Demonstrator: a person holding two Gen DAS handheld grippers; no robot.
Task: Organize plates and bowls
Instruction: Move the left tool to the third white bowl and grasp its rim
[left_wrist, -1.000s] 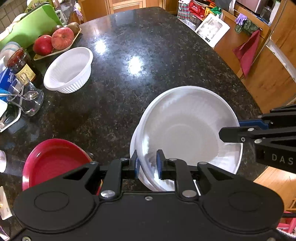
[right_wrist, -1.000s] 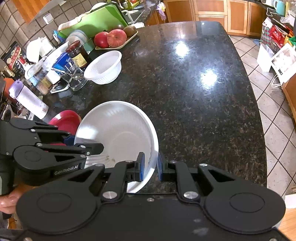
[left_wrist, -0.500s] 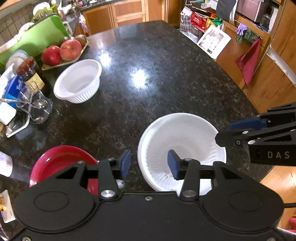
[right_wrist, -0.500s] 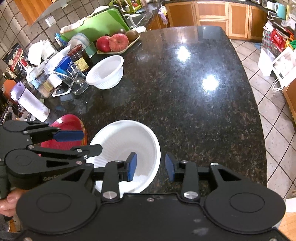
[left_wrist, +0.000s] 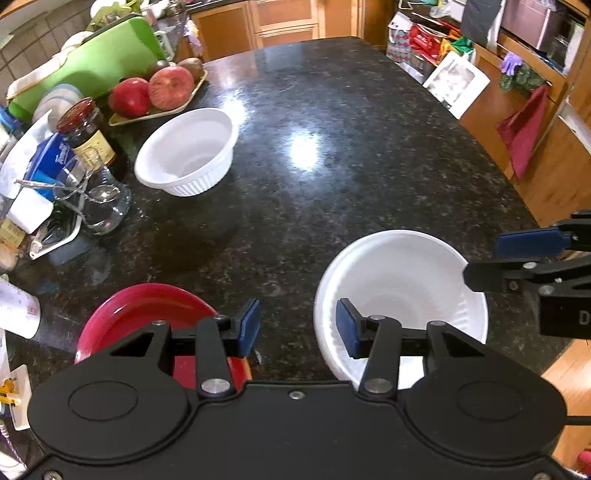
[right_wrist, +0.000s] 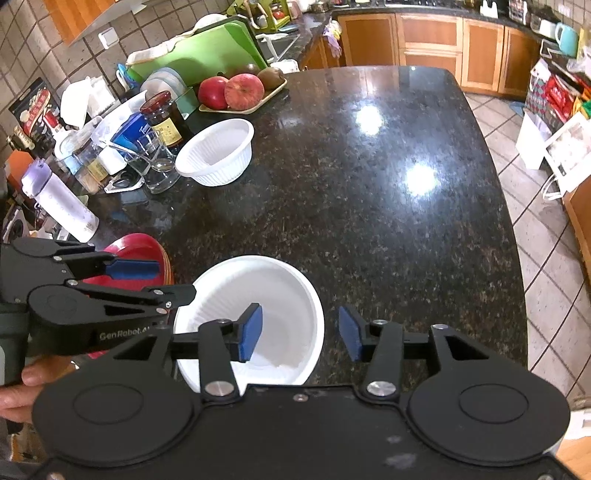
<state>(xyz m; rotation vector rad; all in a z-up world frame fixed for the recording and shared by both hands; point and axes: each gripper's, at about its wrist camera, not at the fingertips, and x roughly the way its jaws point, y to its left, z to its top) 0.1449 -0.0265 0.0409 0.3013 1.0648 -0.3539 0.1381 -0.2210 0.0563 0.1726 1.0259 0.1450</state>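
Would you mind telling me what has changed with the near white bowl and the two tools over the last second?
Both tools let go of the near white bowl. A second ago each was pinching its rim and holding it up tilted; now it sits flat on the counter. The left tool stands open, the right tool is opening, neither pressing the rim. The far white bowl and red plate stayed put.

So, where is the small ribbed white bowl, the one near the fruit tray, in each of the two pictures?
Left wrist view: the ribbed white bowl stands upper left on the counter, just below the fruit tray.
Right wrist view: the same bowl is left of centre in the upper half, beside a clear glass.
Shared landmark: the dark jar with a red lid, left of the bowl in both views.
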